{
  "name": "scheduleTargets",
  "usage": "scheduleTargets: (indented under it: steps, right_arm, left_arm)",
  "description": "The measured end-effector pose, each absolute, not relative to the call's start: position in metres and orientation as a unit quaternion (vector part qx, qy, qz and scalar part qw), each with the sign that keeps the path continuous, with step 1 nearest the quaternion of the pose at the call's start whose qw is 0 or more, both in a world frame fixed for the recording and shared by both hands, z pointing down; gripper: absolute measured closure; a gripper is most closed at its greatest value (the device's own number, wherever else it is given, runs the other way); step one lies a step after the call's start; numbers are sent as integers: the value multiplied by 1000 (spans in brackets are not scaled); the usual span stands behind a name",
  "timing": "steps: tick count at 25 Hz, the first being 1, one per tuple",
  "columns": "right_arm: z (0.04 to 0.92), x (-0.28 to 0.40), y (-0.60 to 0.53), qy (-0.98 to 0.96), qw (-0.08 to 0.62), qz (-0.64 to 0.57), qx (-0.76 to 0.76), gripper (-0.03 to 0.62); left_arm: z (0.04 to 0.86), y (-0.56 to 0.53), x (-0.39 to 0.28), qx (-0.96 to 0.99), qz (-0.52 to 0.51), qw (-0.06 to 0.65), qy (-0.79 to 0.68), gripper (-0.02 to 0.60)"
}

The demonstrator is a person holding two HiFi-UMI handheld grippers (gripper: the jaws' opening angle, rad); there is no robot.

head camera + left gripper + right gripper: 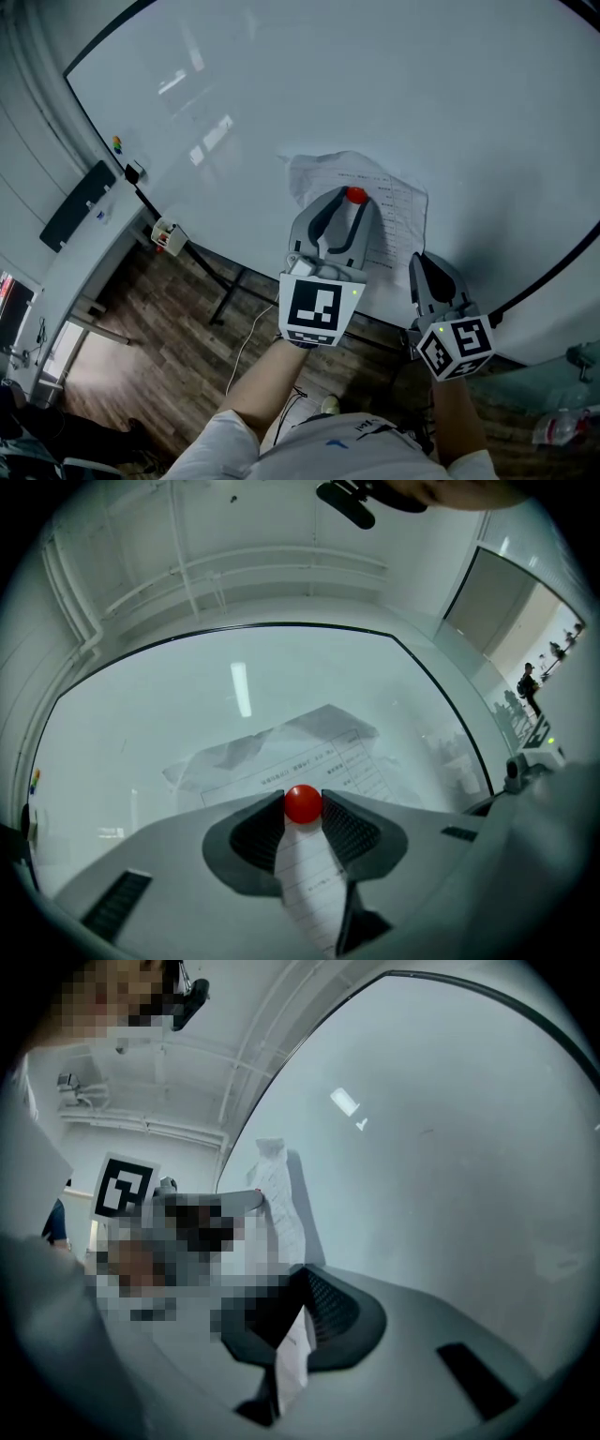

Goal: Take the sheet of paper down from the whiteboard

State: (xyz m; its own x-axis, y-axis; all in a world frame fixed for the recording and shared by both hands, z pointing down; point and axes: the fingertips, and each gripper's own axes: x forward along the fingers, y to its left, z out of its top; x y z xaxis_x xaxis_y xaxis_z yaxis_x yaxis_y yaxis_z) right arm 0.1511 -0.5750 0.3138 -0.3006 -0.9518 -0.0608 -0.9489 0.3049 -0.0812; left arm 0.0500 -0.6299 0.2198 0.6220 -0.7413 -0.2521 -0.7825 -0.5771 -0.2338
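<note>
While the left gripper (303,808) pinches the red magnet (355,195) pinning the sheet (398,211) to the whiteboard (375,84), the right gripper (295,1321) clamps the sheet's lower edge, below-right of that magnet. Pulling the magnet straight off looks like the step due first.

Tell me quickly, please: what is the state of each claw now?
Left claw: closed on the red magnet.
Right claw: closed on the edge of the paper.
</note>
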Motion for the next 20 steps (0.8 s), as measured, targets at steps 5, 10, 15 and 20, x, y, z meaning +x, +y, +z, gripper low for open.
scheduleTargets:
  steps: [5, 10, 15, 20]
  right_arm:
    - [317, 148, -564, 818, 47, -23, -573, 579]
    - [331, 144, -541, 831, 37, -38, -554, 579]
    - [338, 138, -519, 848, 24, -70, -524, 580]
    - [359, 140, -483, 859, 21, -98, -502, 580]
  left_arm:
    - [230, -615, 43, -889, 63, 146, 431, 448]
    - [254, -585, 34, -887, 51, 129, 440, 448]
    - [273, -550, 28, -883, 47, 122, 451, 448]
    - [304, -502, 25, -880, 43, 96, 462, 448]
